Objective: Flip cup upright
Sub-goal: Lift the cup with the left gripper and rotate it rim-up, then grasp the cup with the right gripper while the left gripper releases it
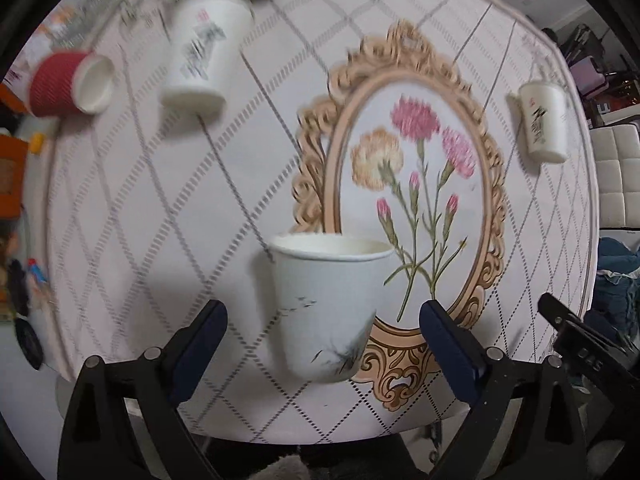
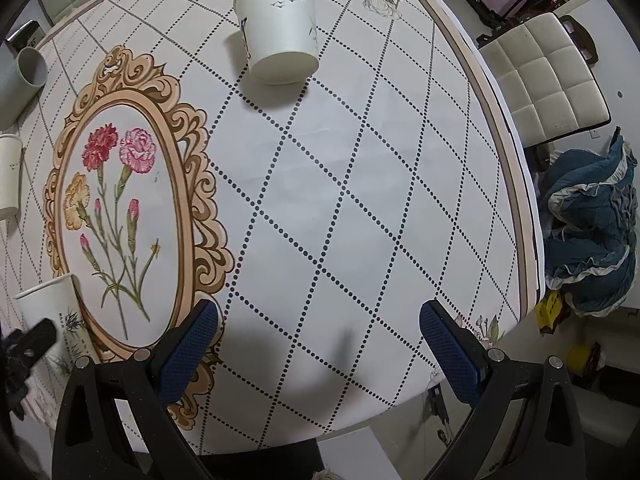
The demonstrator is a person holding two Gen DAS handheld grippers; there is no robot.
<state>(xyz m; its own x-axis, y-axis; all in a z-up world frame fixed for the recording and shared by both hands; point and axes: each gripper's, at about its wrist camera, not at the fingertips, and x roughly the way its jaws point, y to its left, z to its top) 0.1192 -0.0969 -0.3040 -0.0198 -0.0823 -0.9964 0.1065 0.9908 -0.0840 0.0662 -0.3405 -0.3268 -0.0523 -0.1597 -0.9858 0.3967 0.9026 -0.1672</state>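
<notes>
in the left wrist view the left gripper (image 1: pixel 322 328) has its fingers wide apart with nothing between the pads; a white cup (image 1: pixel 328 304) stands upright, mouth up, in the gap at 6 o'clock, touching neither finger, on the bench (image 1: pixel 160 208) at the lower edge of the flower picture (image 1: pixel 412 184); at 10 o'clock a red cup (image 1: pixel 64 84) lies on its side, open end toward the centre; at 11 o'clock a tall white cup (image 1: pixel 204 52) stands upside down; at 3 o'clock, near the bench edge, another tall cup (image 1: pixel 542 124) also stands upside down; this view is blurred; in the right wrist view the right gripper (image 2: pixel 320 336) is likewise spread apart and holds nothing, over bare cloth; a wide white cup (image 2: pixel 280 28) sits upside down at 12 o'clock, well apart from the gripper; a white chair (image 2: pixel 548 76) stands at 2 o'clock beyond the bench edge, and a blue cloth (image 2: pixel 592 228) lies on the floor at 3 o'clock.
</notes>
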